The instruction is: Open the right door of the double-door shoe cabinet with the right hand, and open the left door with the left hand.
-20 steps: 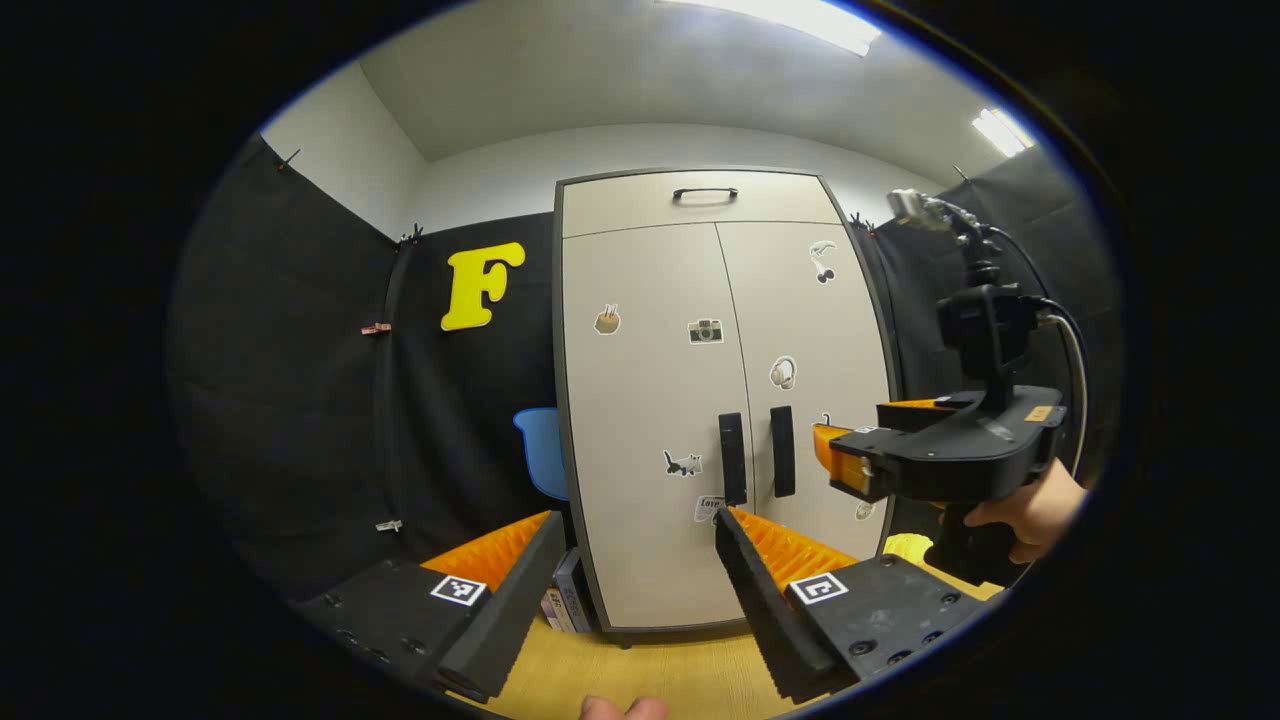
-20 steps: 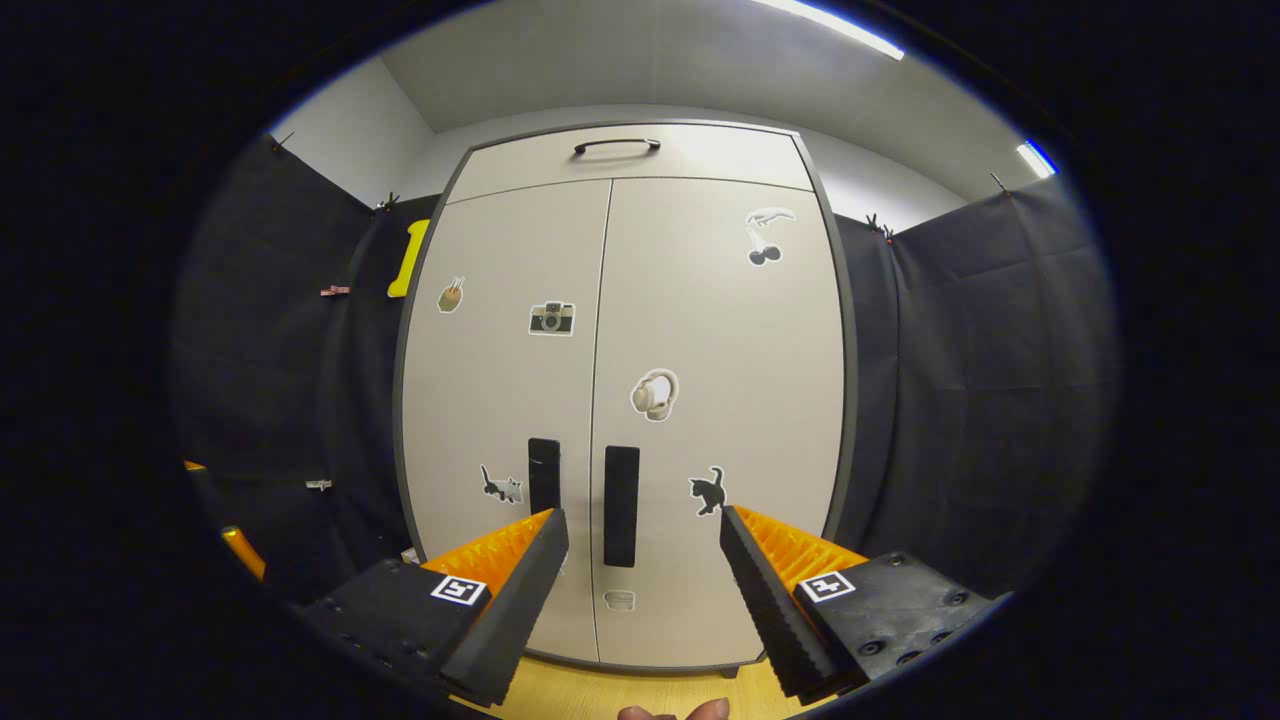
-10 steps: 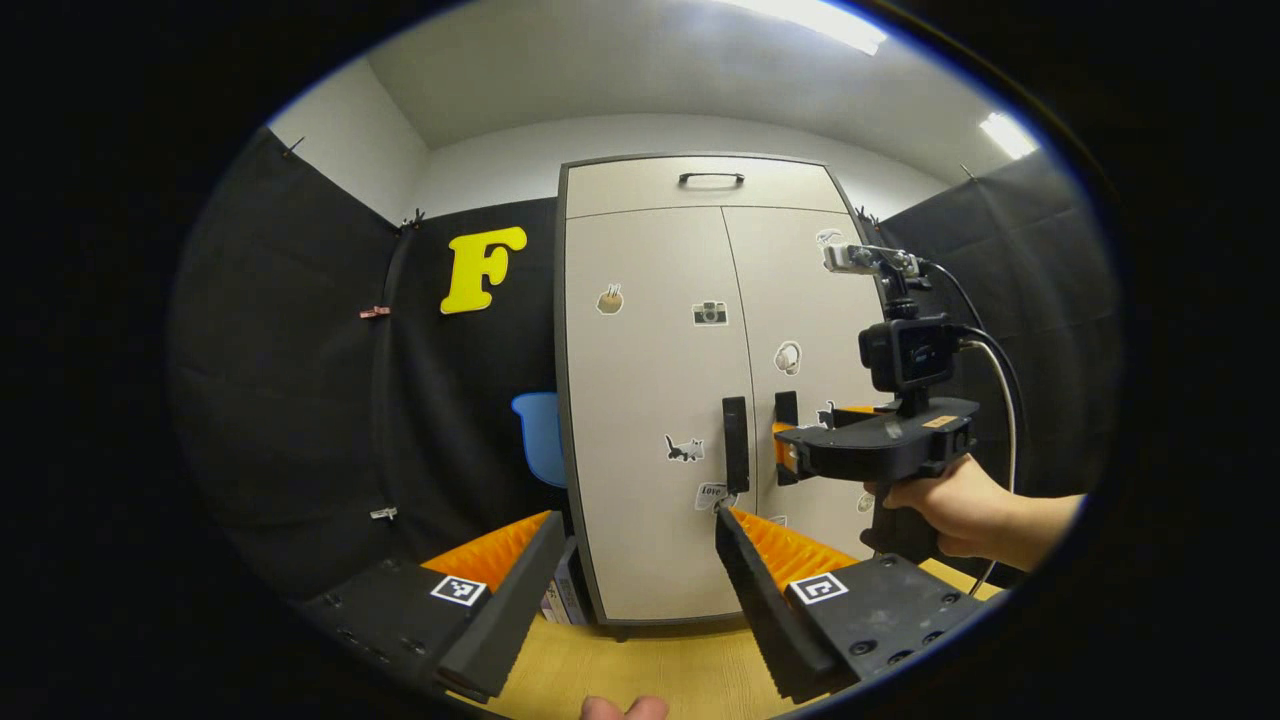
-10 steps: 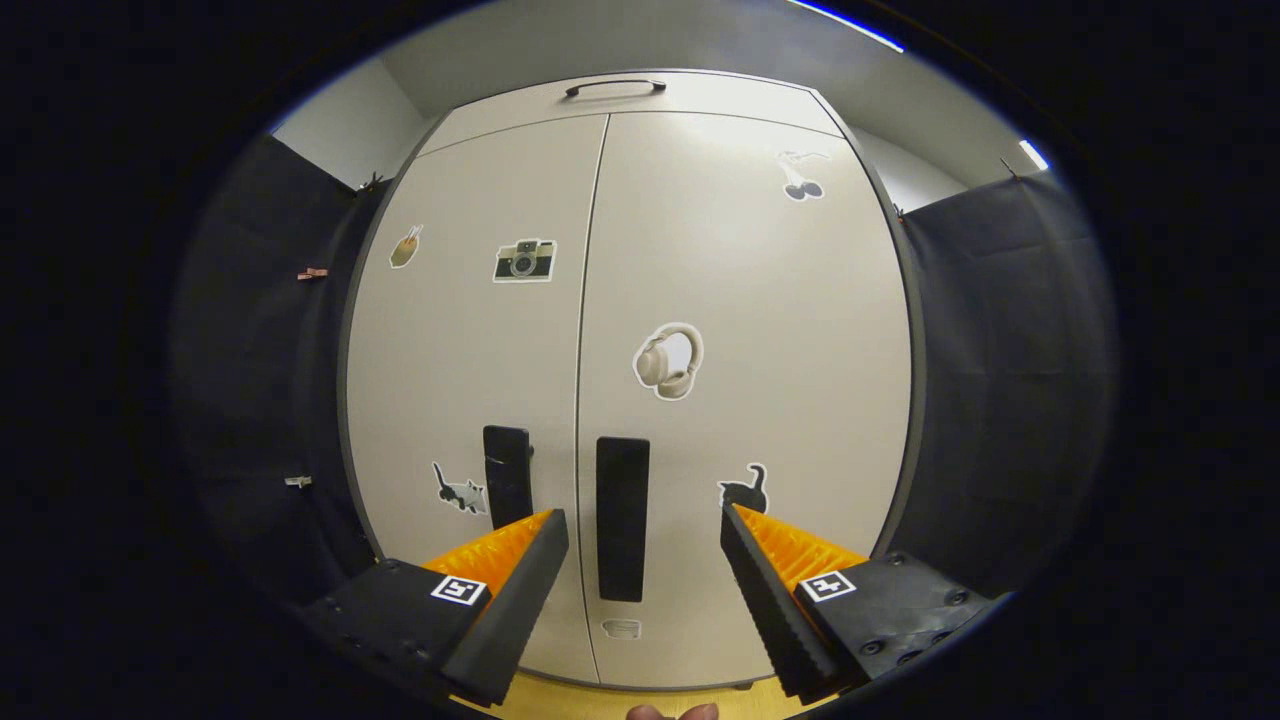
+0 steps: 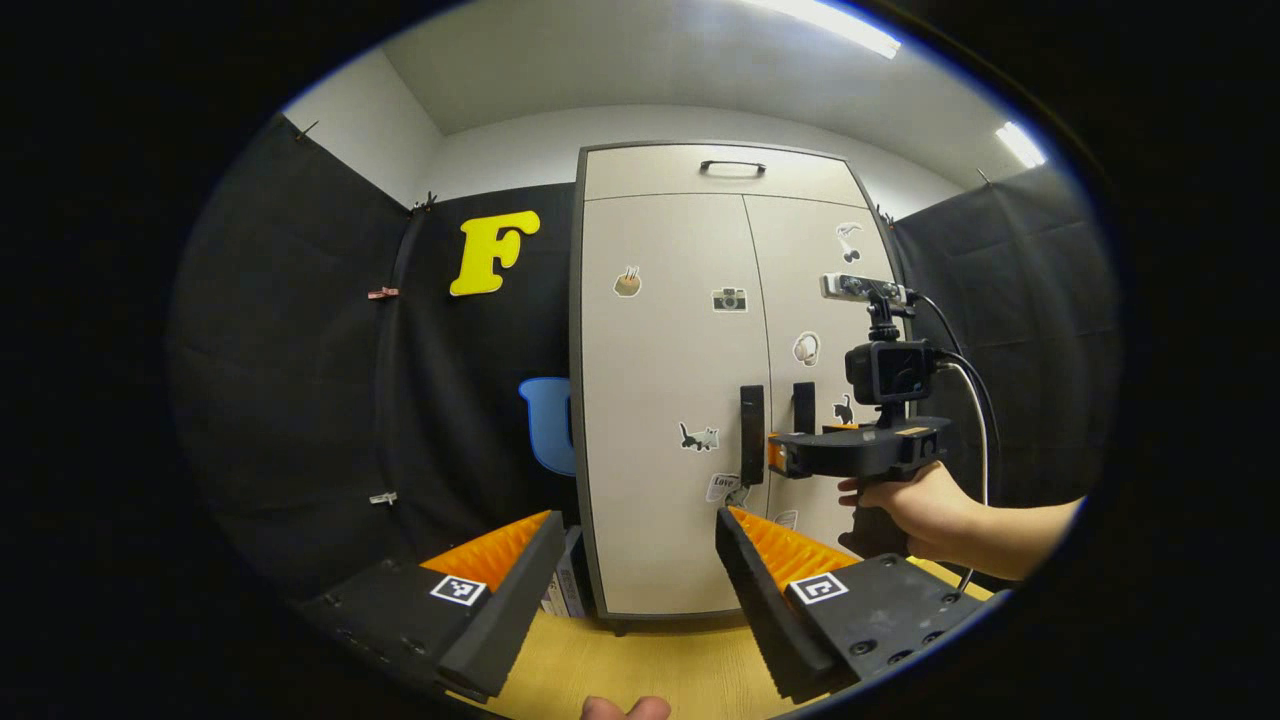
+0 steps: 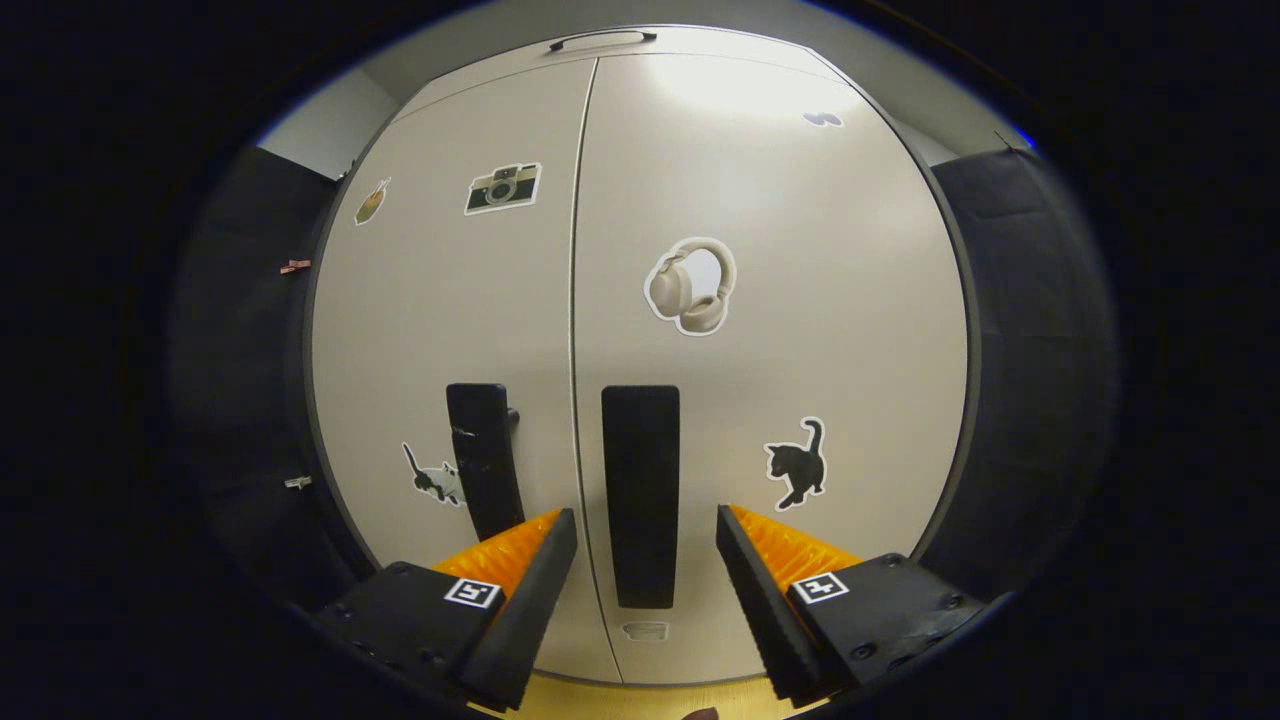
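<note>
The beige double-door shoe cabinet (image 5: 660,330) stands with both doors closed. In the left gripper view my left gripper (image 5: 637,520) is open and well back from the cabinet, with the left door's dark vertical handle (image 5: 752,435) ahead and to the right. A hand (image 5: 905,505) holds my right gripper (image 5: 778,455) right at the right door's handle (image 5: 803,407). In the right gripper view, that gripper (image 6: 645,515) is open, its fingers standing on either side of the right handle (image 6: 640,495) without pressing on it. The left handle (image 6: 483,460) is just beside.
Above the doors is a top panel with a small bar handle (image 5: 732,166). Black cloth walls flank the cabinet closely on both sides. Some flat items (image 5: 568,585) lean at the cabinet's lower left. The wooden floor (image 5: 640,665) runs up to its base.
The right gripper has moved forward to the cabinet, so the right handle now looms large between its open fingers. The left gripper has shifted only slightly.
</note>
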The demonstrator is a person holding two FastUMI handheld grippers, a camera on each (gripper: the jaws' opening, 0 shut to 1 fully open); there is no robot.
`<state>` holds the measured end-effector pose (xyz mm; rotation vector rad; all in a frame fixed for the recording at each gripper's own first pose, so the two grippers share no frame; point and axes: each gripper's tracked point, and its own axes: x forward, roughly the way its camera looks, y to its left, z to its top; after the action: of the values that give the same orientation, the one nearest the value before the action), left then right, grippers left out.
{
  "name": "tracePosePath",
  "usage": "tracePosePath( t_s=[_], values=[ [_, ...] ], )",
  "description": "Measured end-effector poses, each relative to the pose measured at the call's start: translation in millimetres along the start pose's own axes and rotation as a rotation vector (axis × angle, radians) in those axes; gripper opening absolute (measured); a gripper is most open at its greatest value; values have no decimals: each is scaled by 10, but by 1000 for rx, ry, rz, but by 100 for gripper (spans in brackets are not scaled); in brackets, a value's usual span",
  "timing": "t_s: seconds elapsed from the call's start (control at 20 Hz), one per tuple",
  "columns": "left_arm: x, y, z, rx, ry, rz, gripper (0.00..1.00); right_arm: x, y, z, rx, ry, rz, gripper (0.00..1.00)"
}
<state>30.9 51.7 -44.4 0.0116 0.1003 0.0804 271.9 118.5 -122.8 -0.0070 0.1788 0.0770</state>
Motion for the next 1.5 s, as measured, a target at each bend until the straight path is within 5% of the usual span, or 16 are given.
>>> tracePosePath(
  t_s=[0.3,0.5,0.55,0.8,1.0,1.5],
  values=[
    [-13,73,-17,8,2,8,94,76,-15,43,50,-10,-28,51],
    [-46,106,-16,1,3,17,94,73,14,21,-4,-6,-42,50],
    [-58,118,-19,0,4,21,94,87,21,23,-28,-9,-54,36],
    [-196,131,-42,-9,15,36,94,112,2,-12,-3,14,-52,30],
    [-340,124,-14,-13,10,49,94,73,11,-5,-17,44,-37,13],
    [-527,130,-9,-8,11,98,94,-274,-111,71,16,14,86,13]
  ],
)
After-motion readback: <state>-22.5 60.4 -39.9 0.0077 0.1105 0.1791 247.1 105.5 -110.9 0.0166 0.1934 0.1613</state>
